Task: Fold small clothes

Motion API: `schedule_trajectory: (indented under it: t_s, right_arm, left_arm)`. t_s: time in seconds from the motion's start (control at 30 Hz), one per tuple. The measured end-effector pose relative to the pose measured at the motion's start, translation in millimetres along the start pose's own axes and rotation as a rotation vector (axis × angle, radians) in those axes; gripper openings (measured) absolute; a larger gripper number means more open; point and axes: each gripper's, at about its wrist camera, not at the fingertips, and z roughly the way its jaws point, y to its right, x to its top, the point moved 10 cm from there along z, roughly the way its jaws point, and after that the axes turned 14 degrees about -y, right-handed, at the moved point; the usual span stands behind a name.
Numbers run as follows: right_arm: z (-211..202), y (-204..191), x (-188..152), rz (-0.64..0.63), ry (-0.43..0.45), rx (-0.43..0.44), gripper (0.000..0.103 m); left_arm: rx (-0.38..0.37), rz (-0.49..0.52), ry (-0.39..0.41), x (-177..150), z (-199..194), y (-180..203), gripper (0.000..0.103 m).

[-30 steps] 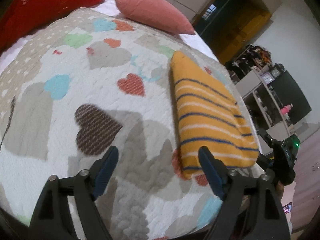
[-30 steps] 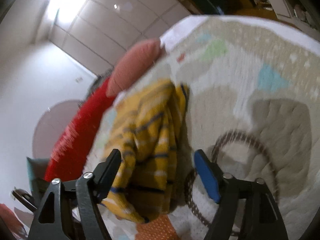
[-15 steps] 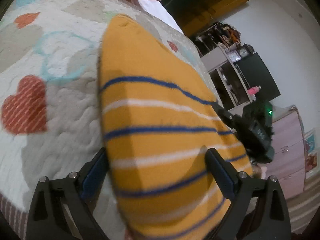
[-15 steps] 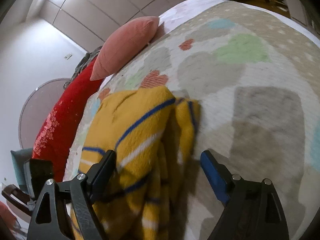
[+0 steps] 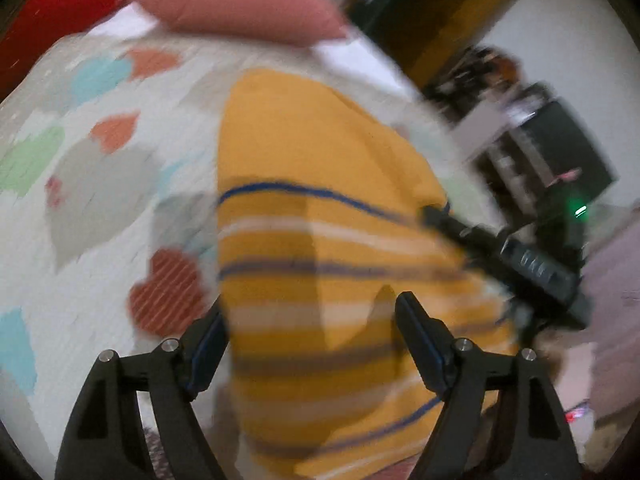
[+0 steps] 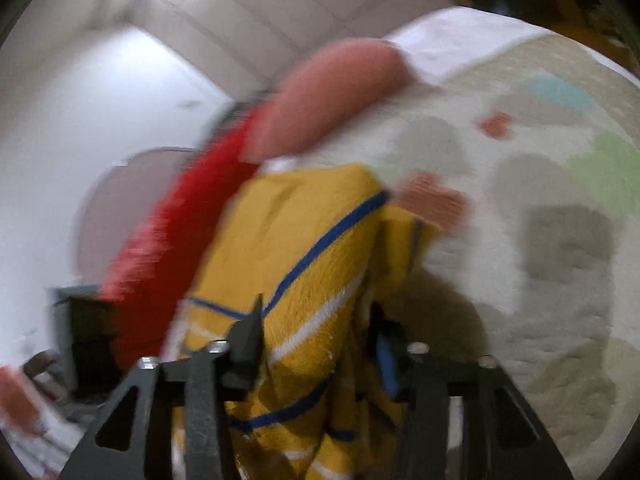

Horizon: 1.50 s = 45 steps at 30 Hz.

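Note:
A folded yellow garment (image 5: 320, 240) with blue and white stripes lies on the heart-patterned quilt (image 5: 100, 184). My left gripper (image 5: 310, 328) is open, its fingers straddling the garment's near end. In the right wrist view my right gripper (image 6: 320, 344) has its fingers closed in on a bunched edge of the same garment (image 6: 296, 248). The right gripper's body also shows in the left wrist view (image 5: 520, 264) at the garment's right edge. Both views are motion-blurred.
A pink pillow (image 5: 240, 4) and a red cushion (image 5: 60, 12) lie at the head of the bed. The bed's right edge (image 5: 400, 76) drops to a room with shelves and a dark screen (image 5: 560, 148).
My right gripper's fingers have narrowed from wide open onto the garment's edge. My left gripper stays open over the garment and has drawn back a little. Both views have turned blurry.

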Motion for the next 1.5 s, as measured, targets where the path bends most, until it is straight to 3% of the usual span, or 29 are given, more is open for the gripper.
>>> schedule_trajectory:
  t_s: [0.03,0.1,0.2,0.33,0.47,0.53,0.57,0.6,0.63,0.67,0.73,0.77,0.8,0.83,1.1,1.23,1.33,1.5]
  right_arm:
    - [1,11,-3,0.021,-0.003,-0.030,0.057]
    - [-13,20,-10,0.069,0.020,0.033,0.057]
    - [-52,11,-17,0.047,0.096,0.031,0.057]
    - [-92,-41,-38,-0.047,0.146,0.153,0.057]
    - [-78,-98,-67,-0.164,0.089,0.233,0.065]
    - [-52,-93,-79,-0.133,0.030,0.201,0.068]
    - [-38,-80,-82,-0.103,0.013,0.143,0.067]
    - [-26,-60,-86,-0.066,0.012,0.067,0.061]
    - [-25,-50,-89,-0.041,0.025,0.047,0.056]
    - [-30,-43,-92,-0.003,0.055,0.053,0.050]
    - [-46,-35,-101,0.063,0.088,0.101,0.050]
    - [-54,-30,-105,0.079,0.100,0.080,0.055]
    - [-61,-25,-109,0.085,0.110,0.035,0.069]
    - [-67,-21,-113,0.088,0.122,-0.007,0.072]
    - [-116,-30,-145,0.051,0.194,-0.054,0.072]
    - [-133,-43,-162,0.017,0.218,-0.064,0.073]
    - [-138,-57,-175,-0.016,0.218,-0.075,0.075]
    - [-135,-66,-188,-0.039,0.206,-0.104,0.077]
  left_arm:
    - [0.006,-0.004,0.001,-5,0,-4,0.080]
    - [-0.024,-0.016,0.028,-17,-9,-5,0.080]
    - [-0.004,-0.027,0.109,-33,-40,-8,0.080]
    - [0.095,-0.031,0.266,-56,-94,-6,0.084]
    - [0.242,-0.034,0.414,-66,-141,-4,0.092]
    - [0.329,-0.020,0.519,-77,-169,2,0.103]
    - [0.359,-0.011,0.565,-83,-182,3,0.103]
    - [0.390,0.008,0.621,-90,-195,8,0.103]
    - [0.401,0.022,0.641,-93,-201,10,0.103]
    - [0.409,0.031,0.652,-96,-205,12,0.103]
    - [0.391,0.049,0.653,-106,-212,15,0.103]
    - [0.369,0.059,0.645,-109,-213,18,0.103]
    - [0.350,0.064,0.643,-113,-214,21,0.103]
    - [0.339,0.061,0.650,-118,-215,23,0.103]
    - [0.405,0.002,0.717,-146,-232,33,0.103]
    - [0.384,0.015,0.754,-165,-245,46,0.103]
    - [0.355,0.063,0.719,-176,-243,57,0.103]
    - [0.400,0.114,0.660,-190,-230,66,0.103]
